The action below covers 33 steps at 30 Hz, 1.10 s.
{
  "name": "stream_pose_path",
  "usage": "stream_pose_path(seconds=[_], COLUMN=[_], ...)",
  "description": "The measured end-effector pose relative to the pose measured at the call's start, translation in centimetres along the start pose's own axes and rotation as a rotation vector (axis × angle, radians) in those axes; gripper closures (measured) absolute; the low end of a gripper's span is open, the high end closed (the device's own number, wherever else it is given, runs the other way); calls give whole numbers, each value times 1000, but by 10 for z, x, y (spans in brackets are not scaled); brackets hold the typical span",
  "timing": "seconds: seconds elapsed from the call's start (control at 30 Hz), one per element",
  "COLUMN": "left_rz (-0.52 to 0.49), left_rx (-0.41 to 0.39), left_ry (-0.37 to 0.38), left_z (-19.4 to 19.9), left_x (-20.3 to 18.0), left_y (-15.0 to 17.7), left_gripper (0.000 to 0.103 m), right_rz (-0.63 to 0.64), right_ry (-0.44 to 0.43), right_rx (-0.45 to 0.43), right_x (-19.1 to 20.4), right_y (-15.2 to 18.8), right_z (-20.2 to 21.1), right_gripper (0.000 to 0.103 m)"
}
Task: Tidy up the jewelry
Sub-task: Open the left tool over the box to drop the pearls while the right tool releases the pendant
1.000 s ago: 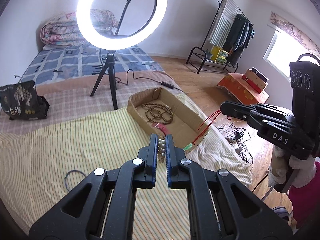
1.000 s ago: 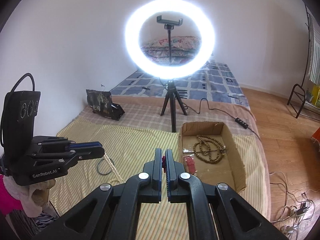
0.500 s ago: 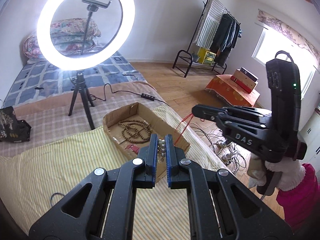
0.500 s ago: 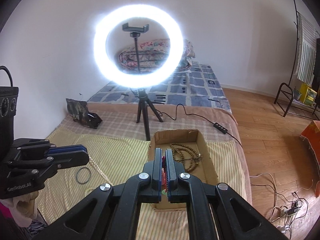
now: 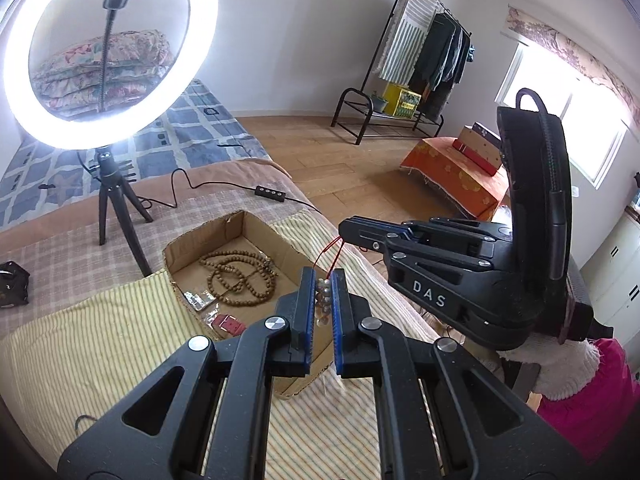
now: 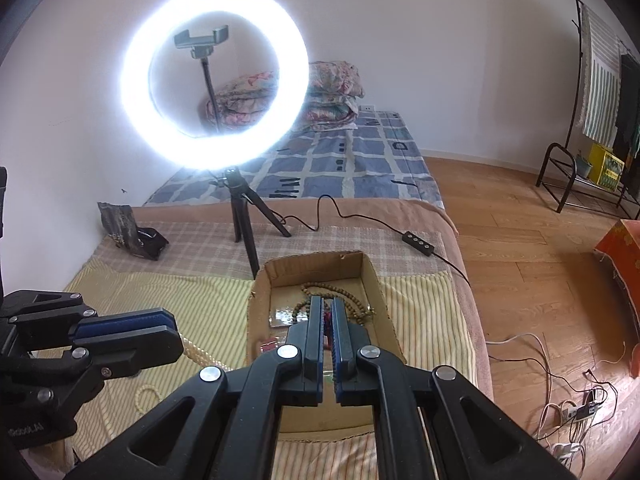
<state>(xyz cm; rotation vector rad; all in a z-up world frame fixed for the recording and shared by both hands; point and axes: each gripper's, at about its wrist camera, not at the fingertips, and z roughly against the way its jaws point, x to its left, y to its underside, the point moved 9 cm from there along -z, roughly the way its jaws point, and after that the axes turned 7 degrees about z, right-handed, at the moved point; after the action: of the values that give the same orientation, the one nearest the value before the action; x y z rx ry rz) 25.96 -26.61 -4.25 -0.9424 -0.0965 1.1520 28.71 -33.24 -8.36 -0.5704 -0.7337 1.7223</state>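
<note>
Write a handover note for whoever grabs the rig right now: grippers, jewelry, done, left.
Left gripper: shut on a silver bead strand, held above the cardboard box.
Right gripper: shut on a red cord, also over the box.
Done: brown bead necklace and small packets lie in the box.
Left: lower and release both pieces; a pearl strand is on the striped cover.

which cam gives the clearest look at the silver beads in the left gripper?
Left wrist: the silver beads sit pinched between the left gripper fingers, red cord running up to the right gripper. Right wrist view shows the left gripper side-on; beads hidden.
</note>
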Motion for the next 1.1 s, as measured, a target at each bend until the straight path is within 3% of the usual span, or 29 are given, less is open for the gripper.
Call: stream_pose_path(seconds=[0.67,1.1], left_rz=[11,26], left_rx=[119,173], left_ry=[-74,-94], left_z=[-55,-74], left_x=[23,38], left_y=[44,66], left_gripper=[98,98], right_rz=[-57,-76], right_ry=[5,-10], right_rx=[88,125], right_x=[-28,-24], right_y=[31,40], right_z=[-47,-64], right_gripper=[102,101])
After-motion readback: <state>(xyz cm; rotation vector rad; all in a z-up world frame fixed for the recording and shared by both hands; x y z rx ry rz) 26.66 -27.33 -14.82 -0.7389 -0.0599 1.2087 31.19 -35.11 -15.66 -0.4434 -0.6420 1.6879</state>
